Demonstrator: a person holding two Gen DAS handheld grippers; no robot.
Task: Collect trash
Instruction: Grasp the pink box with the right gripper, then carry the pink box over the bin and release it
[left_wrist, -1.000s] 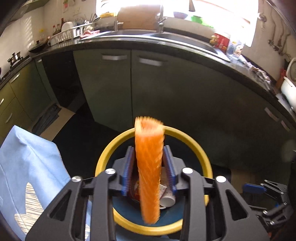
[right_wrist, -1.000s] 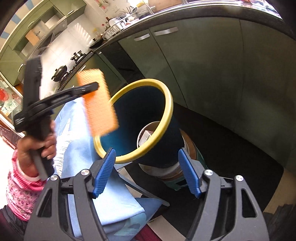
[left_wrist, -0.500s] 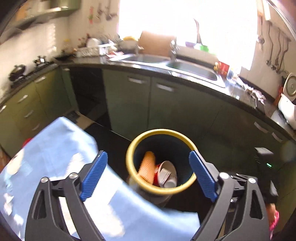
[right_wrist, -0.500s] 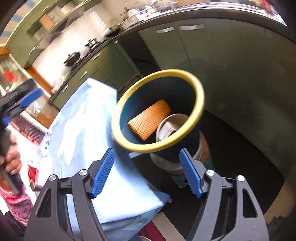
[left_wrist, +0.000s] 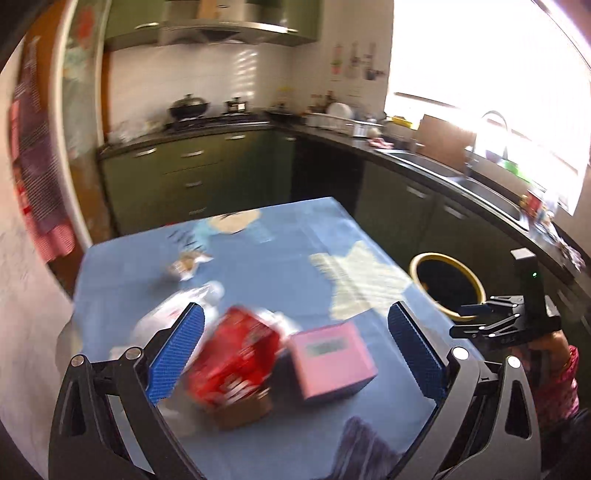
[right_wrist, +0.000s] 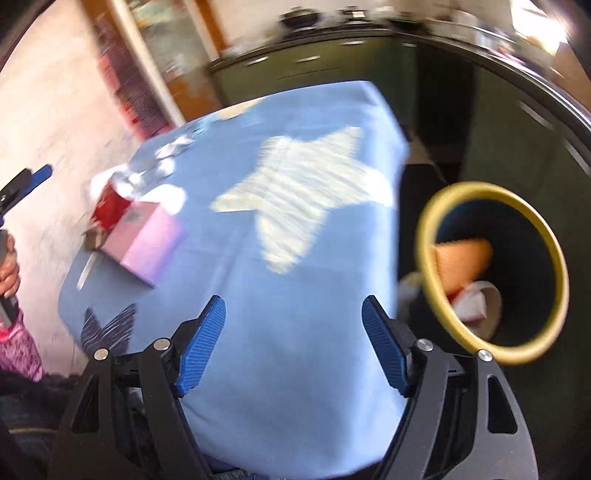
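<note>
Right wrist view shows the bin (right_wrist: 491, 269) at 3 o'clock, off the table's (right_wrist: 295, 295) edge, with an orange sponge (right_wrist: 461, 258) and a white cup (right_wrist: 480, 302) inside; its base is hidden behind its own rim. Left wrist view shows the same bin (left_wrist: 447, 284) at 3 o'clock, its inside too dark to read. On the blue cloth, between the left gripper's (left_wrist: 295, 354) wide-spread fingers, lie a red packet (left_wrist: 236, 358), badly blurred, and a pink box (left_wrist: 330, 360) touching it at its right; under the packet sits what may be a brown carton (left_wrist: 243, 413). Clear plastic (left_wrist: 173, 314) lies at 9 o'clock, a crumpled wrapper (left_wrist: 186, 264) at 11. Right gripper (right_wrist: 293, 343) hangs over the table's near edge, fingers wide apart and empty; in the left wrist view its tips (left_wrist: 491, 317) point left, toward the bin.
</note>
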